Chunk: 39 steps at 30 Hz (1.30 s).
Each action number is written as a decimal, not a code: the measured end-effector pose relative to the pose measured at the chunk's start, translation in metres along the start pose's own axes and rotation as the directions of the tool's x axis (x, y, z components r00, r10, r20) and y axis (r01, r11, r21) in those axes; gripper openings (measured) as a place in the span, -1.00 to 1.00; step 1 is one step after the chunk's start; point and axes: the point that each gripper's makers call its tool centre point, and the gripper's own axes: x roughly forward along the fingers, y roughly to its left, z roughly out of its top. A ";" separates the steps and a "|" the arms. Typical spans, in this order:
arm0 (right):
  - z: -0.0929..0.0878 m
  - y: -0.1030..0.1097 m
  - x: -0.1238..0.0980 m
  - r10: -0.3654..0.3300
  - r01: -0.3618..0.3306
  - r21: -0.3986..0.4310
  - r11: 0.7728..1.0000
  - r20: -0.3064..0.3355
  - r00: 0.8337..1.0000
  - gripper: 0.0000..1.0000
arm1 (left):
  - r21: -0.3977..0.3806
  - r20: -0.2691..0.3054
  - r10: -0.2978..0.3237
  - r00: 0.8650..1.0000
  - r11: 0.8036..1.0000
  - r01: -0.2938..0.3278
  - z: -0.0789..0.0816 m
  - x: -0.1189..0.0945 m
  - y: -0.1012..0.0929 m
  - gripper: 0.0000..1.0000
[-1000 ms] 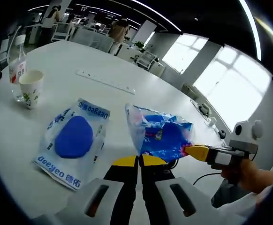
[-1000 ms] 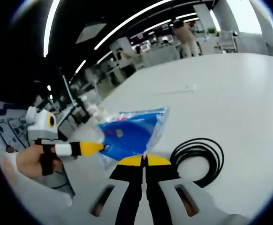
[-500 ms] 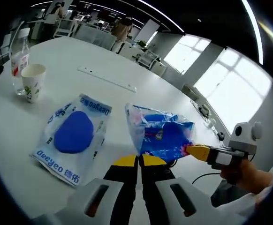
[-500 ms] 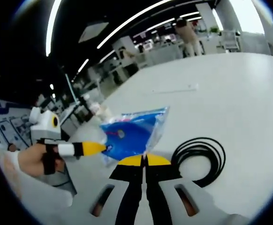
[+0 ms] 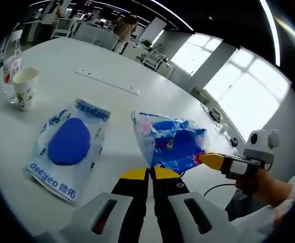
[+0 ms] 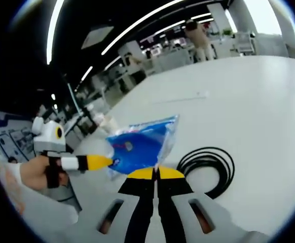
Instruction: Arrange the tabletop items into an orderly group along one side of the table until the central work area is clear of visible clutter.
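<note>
In the left gripper view the left gripper (image 5: 149, 173) has its yellow-tipped jaws pressed together on the lower edge of a clear bag (image 5: 170, 142) with blue contents, held up off the white tabletop (image 5: 137, 101). The right gripper (image 5: 204, 159) reaches in from 3 o'clock and pinches the same bag's corner, a hand (image 5: 264, 185) behind it. At 9 o'clock a flat packet (image 5: 69, 148) lies on the tabletop, a blue pad inside; its print reads "deeyeo". Farther, at 10 o'clock, a paper cup (image 5: 24, 95) stands just beside a clear bottle (image 5: 11, 63) with a red-and-white label. A white strip (image 5: 107, 81) lies at 12 o'clock.

In the right gripper view the right gripper (image 6: 156, 173) is clamped on the bag (image 6: 141, 146); the left gripper (image 6: 107, 162) grips its other end from 9 o'clock. A coiled black cable (image 6: 207, 171) lies at 2 o'clock.
</note>
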 end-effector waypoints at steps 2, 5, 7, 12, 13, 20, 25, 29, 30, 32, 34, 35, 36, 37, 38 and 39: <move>0.002 -0.002 -0.001 -0.002 0.002 -0.001 1.000 0.005 1.000 -1.00 | 0.018 -0.017 -0.008 1.000 1.000 0.009 -0.002 0.004 -0.001 -1.00; 0.007 -0.004 -0.001 0.003 -0.003 0.003 1.000 0.024 1.000 -1.00 | 0.032 -0.038 -0.011 0.999 0.999 0.012 -0.003 0.009 -0.001 -1.00; 0.008 -0.007 -0.001 -0.005 0.005 -0.007 1.000 0.025 1.000 -1.00 | 0.040 -0.038 -0.020 0.999 0.999 0.022 0.002 0.012 -0.002 -1.00; 0.016 -0.016 -0.002 -0.019 0.019 0.002 1.000 0.043 0.999 -1.00 | 0.070 -0.042 -0.050 0.998 0.996 0.053 0.016 0.020 -0.010 -1.00; 0.018 -0.018 -0.002 -0.023 0.023 0.000 1.000 0.044 0.999 -1.00 | 0.081 -0.047 -0.057 0.997 0.995 0.061 0.019 0.022 -0.012 -1.00; 0.030 -0.032 -0.002 -0.038 0.039 -0.020 0.999 0.052 0.998 -1.00 | 0.117 -0.087 -0.074 0.993 0.990 0.084 0.029 0.037 -0.020 -1.00; 0.043 -0.044 -0.001 -0.050 0.052 -0.037 0.998 0.063 0.997 -1.00 | 0.177 -0.114 -0.090 0.989 0.978 0.109 0.039 0.050 -0.029 -1.00; 0.053 -0.056 0.000 -0.060 0.064 -0.045 0.997 0.070 0.996 -1.00 | 0.188 -0.118 -0.101 0.988 0.975 0.122 0.047 0.059 -0.033 -1.00; 0.055 -0.058 0.001 -0.062 0.065 -0.046 0.997 0.071 0.996 -1.00 | 0.186 -0.117 -0.104 0.988 0.974 0.125 0.049 0.063 -0.033 -1.00; 0.059 -0.063 0.003 -0.066 0.070 -0.052 0.996 0.073 0.995 -1.00 | 0.165 -0.114 -0.113 0.987 0.977 0.131 0.053 0.068 -0.034 -1.00; 0.063 -0.068 0.006 -0.070 0.075 -0.062 0.995 0.068 0.995 -1.00 | 0.127 -0.106 -0.120 0.987 0.983 0.133 0.056 0.074 -0.035 -1.00; 0.064 -0.071 0.007 -0.073 0.078 -0.069 0.995 0.065 0.995 -1.00 | 0.115 -0.104 -0.123 0.987 0.984 0.135 0.057 0.077 -0.034 -1.00; 0.064 -0.073 0.008 -0.075 0.080 -0.074 0.994 0.062 0.995 -1.00 | 0.106 -0.103 -0.125 0.987 0.985 0.136 0.058 0.080 -0.034 -1.00; 0.066 -0.077 0.011 -0.078 0.082 -0.082 0.993 0.059 0.995 -1.00 | 0.086 -0.098 -0.127 0.987 0.987 0.136 0.060 0.084 -0.033 -1.00; 0.066 -0.079 0.013 -0.079 0.084 -0.084 0.993 0.055 0.995 -1.00 | 0.070 -0.094 -0.127 0.987 0.989 0.134 0.061 0.088 -0.031 -1.00; 0.067 -0.083 0.015 -0.084 0.088 -0.085 0.992 0.051 0.995 -1.00 | 0.041 -0.088 -0.124 0.988 0.991 0.128 0.062 0.093 -0.030 -1.00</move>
